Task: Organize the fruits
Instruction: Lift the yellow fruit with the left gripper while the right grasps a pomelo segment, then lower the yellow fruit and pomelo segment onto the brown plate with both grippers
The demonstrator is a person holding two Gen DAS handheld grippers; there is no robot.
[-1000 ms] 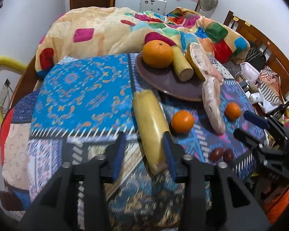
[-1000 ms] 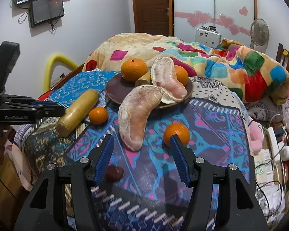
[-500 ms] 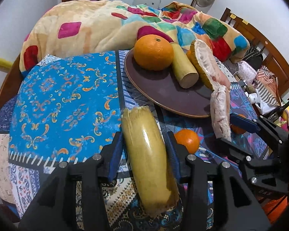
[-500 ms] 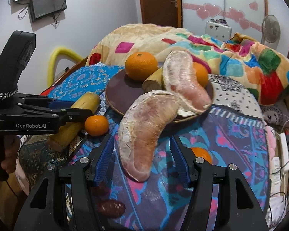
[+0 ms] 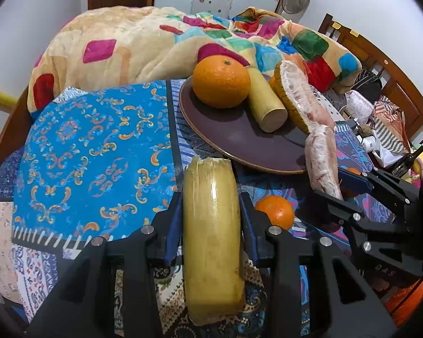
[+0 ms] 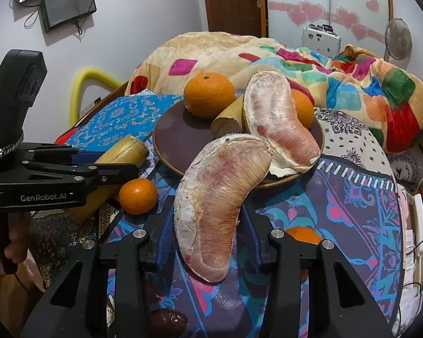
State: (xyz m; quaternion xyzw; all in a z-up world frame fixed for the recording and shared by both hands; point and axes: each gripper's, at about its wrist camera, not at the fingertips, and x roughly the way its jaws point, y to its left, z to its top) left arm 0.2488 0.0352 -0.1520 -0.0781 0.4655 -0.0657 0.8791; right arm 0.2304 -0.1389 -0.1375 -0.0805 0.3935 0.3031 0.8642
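Note:
A pale yellow sugarcane piece (image 5: 211, 242) lies on the patterned bedspread, and my left gripper (image 5: 210, 205) has its jaws closing on it, the blue pads touching both sides. A peeled pink pomelo segment (image 6: 211, 211) leans off the brown plate (image 6: 177, 135); my right gripper (image 6: 208, 217) is closing its jaws on the segment, pads against its flanks. On the plate sit a big orange (image 6: 208, 95), a short sugarcane piece (image 5: 265, 104) and a second pomelo segment (image 6: 279, 129). A small tangerine (image 6: 138, 195) lies between the two grippers. Another tangerine (image 6: 299, 232) is half hidden behind my right finger.
A colourful quilt (image 5: 143, 42) is heaped behind the plate. Dark dates (image 6: 169, 319) lie near the bedspread's front edge. A wooden headboard (image 5: 380, 67) and bedside clutter (image 5: 380, 138) are on the right. A yellow tube (image 6: 90, 76) stands by the left wall.
Both grippers moved forward and slightly down over their fruit. The left jaws narrowed onto the sugarcane piece, and the right jaws narrowed onto the pomelo segment.

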